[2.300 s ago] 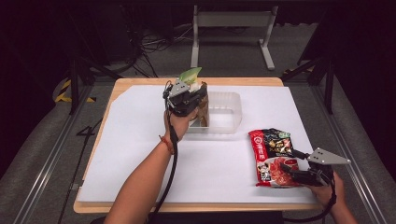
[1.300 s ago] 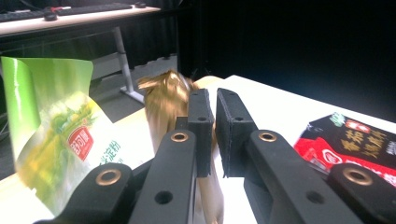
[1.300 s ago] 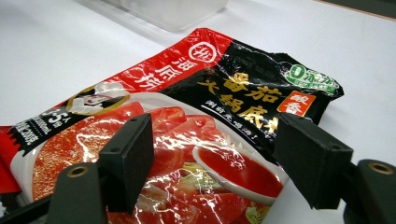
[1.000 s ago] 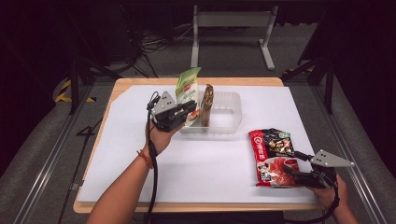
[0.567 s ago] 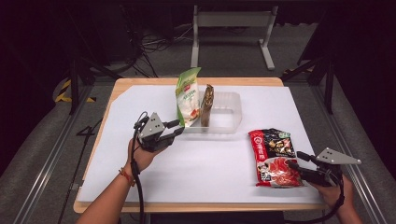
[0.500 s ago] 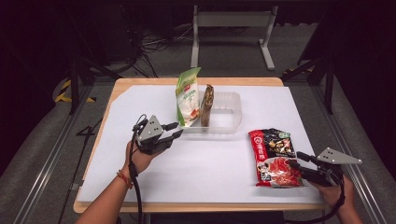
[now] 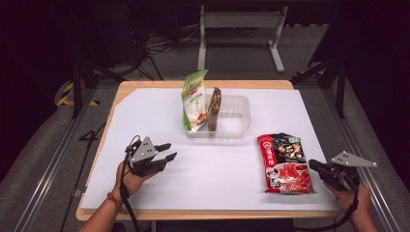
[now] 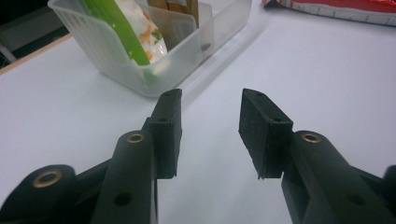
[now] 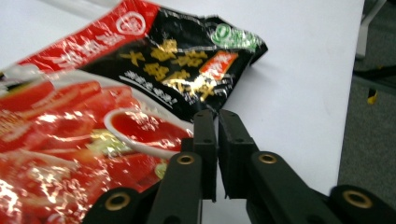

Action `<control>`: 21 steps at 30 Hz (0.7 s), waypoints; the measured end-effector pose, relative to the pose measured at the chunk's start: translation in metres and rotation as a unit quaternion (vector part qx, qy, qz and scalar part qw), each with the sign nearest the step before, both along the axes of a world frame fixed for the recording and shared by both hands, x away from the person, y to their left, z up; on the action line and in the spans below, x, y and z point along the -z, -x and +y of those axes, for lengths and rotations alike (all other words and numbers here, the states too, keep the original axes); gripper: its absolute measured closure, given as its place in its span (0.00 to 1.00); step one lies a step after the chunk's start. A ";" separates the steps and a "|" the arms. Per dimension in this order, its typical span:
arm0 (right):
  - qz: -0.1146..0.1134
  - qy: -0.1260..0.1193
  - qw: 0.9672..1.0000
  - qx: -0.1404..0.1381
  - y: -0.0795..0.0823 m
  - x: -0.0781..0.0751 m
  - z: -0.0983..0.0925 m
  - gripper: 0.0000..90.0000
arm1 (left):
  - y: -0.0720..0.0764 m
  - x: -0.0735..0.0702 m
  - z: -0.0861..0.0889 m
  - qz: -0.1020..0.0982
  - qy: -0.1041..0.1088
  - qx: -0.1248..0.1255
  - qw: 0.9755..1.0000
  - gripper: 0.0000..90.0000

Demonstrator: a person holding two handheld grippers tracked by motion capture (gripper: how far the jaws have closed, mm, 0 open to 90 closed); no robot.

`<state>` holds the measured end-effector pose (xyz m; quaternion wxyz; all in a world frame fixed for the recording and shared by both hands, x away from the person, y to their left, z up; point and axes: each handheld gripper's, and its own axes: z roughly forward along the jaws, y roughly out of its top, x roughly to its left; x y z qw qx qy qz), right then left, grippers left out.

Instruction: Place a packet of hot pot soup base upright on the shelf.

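White worktop (image 7: 159, 116): your right gripper (image 9: 217, 116) has just clamped the near-right edge of the red noodle packet (image 7: 285, 163). Your left gripper (image 8: 210, 114), jaws parted with nothing between, has just been opening near-left of the clear bin (image 7: 237, 121).

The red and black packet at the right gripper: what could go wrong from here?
The right gripper has just closed on the edge of the red and black packet, so this thin grip may slip when lifted. In the clear tray, the green packet and brown packet stand upright; the new one might tip them.
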<state>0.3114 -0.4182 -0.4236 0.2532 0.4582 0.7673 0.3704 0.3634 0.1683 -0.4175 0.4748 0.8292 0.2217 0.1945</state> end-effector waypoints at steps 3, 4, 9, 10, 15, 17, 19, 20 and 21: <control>0.020 0.001 1.000 -0.005 -0.002 0.003 -0.001 1.00 | 0.005 0.003 0.005 0.007 0.005 -0.002 1.000 0.66; 0.028 0.003 1.000 -0.010 -0.002 0.004 0.000 1.00 | 0.006 0.004 0.007 0.010 0.007 -0.002 1.000 0.66; 0.043 -0.005 0.999 -0.025 -0.002 0.004 -0.001 1.00 | 0.012 0.008 0.014 0.016 0.007 -0.002 1.000 0.66; 0.050 -0.009 0.998 -0.029 -0.002 0.004 -0.003 1.00 | 0.013 0.008 0.015 0.016 0.009 -0.003 1.000 0.66; 0.070 -0.012 0.997 -0.036 -0.001 0.004 -0.006 1.00 | 0.013 0.009 0.021 0.019 0.020 -0.010 1.000 0.65; 0.074 -0.015 0.996 -0.037 -0.001 0.005 -0.006 1.00 | 0.013 0.009 0.023 0.017 0.022 -0.013 1.000 0.65; 0.075 -0.023 0.996 -0.039 -0.001 0.006 -0.007 1.00 | 0.014 0.009 0.024 0.018 0.025 -0.015 0.999 0.65; 0.077 -0.027 0.996 -0.041 -0.001 0.006 -0.007 1.00 | 0.014 0.009 0.025 0.017 0.027 -0.018 0.999 0.65; 0.079 -0.029 0.996 -0.043 -0.001 0.006 -0.007 1.00 | 0.013 0.010 0.026 0.017 0.027 -0.018 0.999 0.65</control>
